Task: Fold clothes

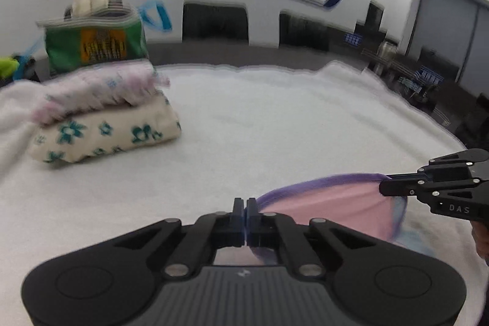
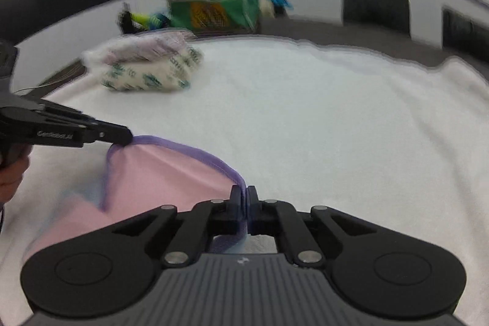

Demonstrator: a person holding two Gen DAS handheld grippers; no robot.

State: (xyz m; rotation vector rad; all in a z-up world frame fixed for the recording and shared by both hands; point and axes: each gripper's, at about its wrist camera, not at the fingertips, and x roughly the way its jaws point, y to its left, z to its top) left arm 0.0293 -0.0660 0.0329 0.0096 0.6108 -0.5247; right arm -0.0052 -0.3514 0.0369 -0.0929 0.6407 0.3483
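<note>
While both grippers, left gripper and right gripper, clamp the purple hem of the pink garment, it hangs stretched between them, lifted mid-fold. Next, probably, carry that edge forward together and lay it evenly on the white cloth ahead.

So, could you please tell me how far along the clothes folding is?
Two folded pieces already sit stacked at the far left of the white cloth. In hand: the left gripper and right gripper each pinch the purple edge of a pink garment. Its folding and stacking remain.
</note>
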